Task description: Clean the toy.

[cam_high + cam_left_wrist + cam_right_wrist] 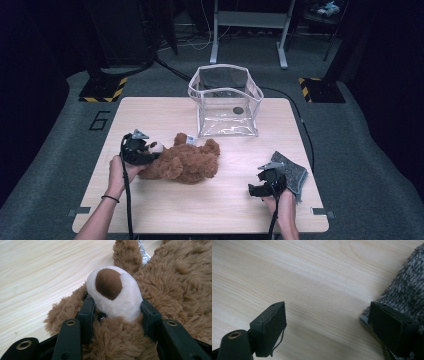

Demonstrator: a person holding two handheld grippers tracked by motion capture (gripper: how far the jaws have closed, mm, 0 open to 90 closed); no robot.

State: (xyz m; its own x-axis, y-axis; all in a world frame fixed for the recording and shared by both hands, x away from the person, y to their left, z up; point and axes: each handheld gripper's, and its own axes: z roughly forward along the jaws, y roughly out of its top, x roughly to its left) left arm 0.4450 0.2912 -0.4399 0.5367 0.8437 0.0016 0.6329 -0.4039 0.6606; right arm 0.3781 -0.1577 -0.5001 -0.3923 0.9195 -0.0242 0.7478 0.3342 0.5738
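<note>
Teddy bear snout clamped, eyes hidden

Table evenly lit from above, surroundings dark; soft shadows (close views slightly blurred).

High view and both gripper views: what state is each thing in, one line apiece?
Teddy bear: lying on the table, snout clamped.
Left hand-held gripper: shut on the teddy bear's snout.
Right hand-held gripper: open, nothing between the jaws, one jaw at the cloth's edge.
Grey cloth: lying flat near the table's right edge.
Clear bag: upright, open at the top, a dark round thing at its bottom.
</note>
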